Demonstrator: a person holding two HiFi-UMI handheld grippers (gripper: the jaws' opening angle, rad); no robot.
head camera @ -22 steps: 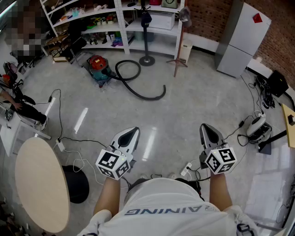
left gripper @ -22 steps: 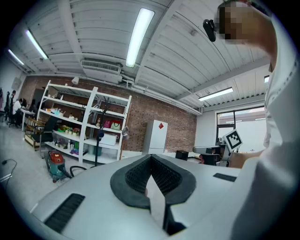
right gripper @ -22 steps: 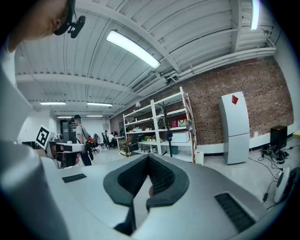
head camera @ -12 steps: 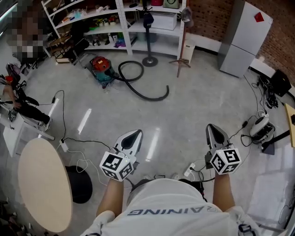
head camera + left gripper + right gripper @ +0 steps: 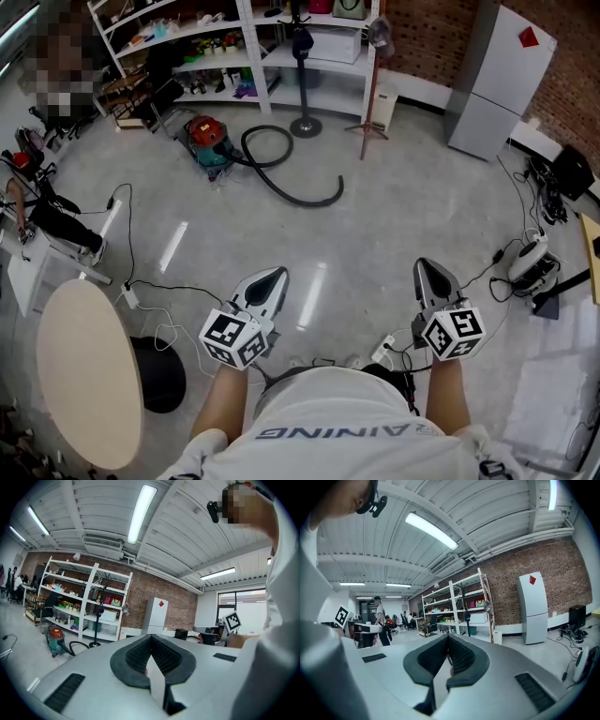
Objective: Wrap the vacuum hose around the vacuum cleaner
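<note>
A small red and teal vacuum cleaner [image 5: 203, 139] stands on the floor far ahead, in front of the white shelves; it also shows at the far left as the vacuum cleaner [image 5: 55, 640]. Its black hose [image 5: 281, 173] lies uncoiled on the floor in a loop that trails off to the right. Both grippers are held low near my body, far from the vacuum. My left gripper [image 5: 269, 278] is shut with nothing in it, tips meeting [image 5: 150, 636]. My right gripper [image 5: 421, 267] is also shut and empty [image 5: 448, 637].
White shelving [image 5: 234, 42] lines the back wall, with a floor stand [image 5: 302, 122] and a tripod stand [image 5: 369, 122] before it. A white fridge [image 5: 497, 80] stands at right. A round table [image 5: 80, 375] and loose cables [image 5: 155, 286] lie to my left; a person sits at far left.
The scene has shifted slightly in the head view, the vacuum and shelves sitting a little lower and right. Both grippers stay shut and held in much the same pose.
</note>
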